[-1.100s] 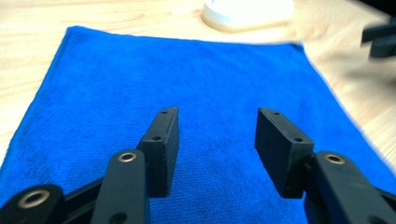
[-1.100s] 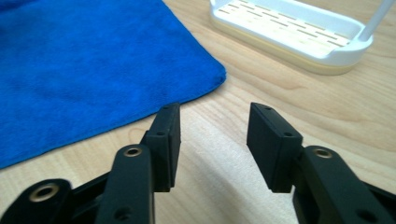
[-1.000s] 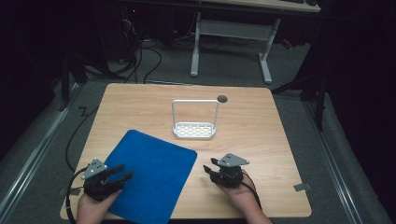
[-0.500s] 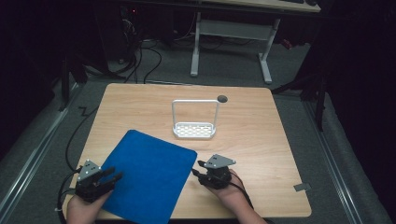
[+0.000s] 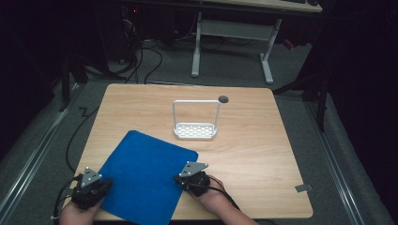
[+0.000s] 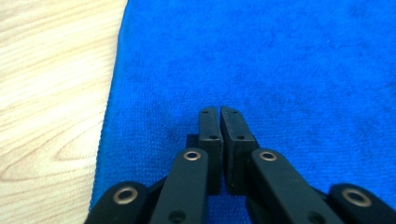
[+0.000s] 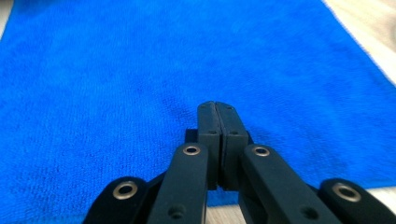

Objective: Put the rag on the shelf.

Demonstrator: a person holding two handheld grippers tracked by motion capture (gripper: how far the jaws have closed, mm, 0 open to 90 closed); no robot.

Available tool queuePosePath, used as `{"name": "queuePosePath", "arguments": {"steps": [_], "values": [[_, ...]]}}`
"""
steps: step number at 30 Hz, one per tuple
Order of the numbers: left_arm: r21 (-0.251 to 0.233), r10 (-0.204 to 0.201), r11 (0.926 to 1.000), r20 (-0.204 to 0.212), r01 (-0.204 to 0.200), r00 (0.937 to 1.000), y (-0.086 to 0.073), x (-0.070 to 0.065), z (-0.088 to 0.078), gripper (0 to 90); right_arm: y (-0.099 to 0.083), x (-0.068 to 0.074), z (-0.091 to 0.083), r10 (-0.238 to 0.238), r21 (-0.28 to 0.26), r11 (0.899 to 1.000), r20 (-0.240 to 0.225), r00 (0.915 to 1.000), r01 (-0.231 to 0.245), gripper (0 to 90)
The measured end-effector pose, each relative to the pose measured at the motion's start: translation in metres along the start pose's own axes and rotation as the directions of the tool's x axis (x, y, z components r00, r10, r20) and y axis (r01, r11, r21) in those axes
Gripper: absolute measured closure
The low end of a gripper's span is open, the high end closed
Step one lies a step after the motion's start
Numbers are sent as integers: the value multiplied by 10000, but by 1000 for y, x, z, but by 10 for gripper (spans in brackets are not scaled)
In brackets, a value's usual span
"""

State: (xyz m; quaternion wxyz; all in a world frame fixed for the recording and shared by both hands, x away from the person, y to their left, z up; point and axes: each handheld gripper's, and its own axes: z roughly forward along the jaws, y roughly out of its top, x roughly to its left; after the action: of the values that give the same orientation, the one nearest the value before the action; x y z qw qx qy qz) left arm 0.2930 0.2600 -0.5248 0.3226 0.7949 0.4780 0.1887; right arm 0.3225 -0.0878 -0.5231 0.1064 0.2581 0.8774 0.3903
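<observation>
Both tools newly closed, nearer cloth (image 5: 141, 180)

My high view looks forward and down from above the near side, taking in the whole table (image 5: 263, 154) from well back. My left gripper view rides close and low over the cloth (image 6: 280, 60), beside its left edge. My right gripper view sits equally close, near the cloth's right edge. All three views share that cloth.
</observation>
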Motion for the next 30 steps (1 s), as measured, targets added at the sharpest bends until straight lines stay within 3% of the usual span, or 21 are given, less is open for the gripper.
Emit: {"name": "queuePosePath", "arguments": {"steps": [4,10,19,24,30], "values": [[90,85,9999,-10,-85,10000,0,0,1,884,-1,0,7,-115,419,9991,-35,9999,116,900],[93,237,9997,125,-238,9996,1,-3,2,886,-5,-3,3,-25,423,9991,22,10000,24,900],[128,808,9965,777,-820,9937,5,-26,5,884,-17,-15,-13,534,506,9972,378,9979,-553,900],[101,1118,9934,1434,-1144,9833,8,-43,7,882,-28,-26,-26,799,521,9951,728,9941,-838,900],[54,1681,9848,2229,-1737,9602,15,-68,13,875,-36,-42,-36,1313,532,9890,1129,9849,-1380,900]]}}
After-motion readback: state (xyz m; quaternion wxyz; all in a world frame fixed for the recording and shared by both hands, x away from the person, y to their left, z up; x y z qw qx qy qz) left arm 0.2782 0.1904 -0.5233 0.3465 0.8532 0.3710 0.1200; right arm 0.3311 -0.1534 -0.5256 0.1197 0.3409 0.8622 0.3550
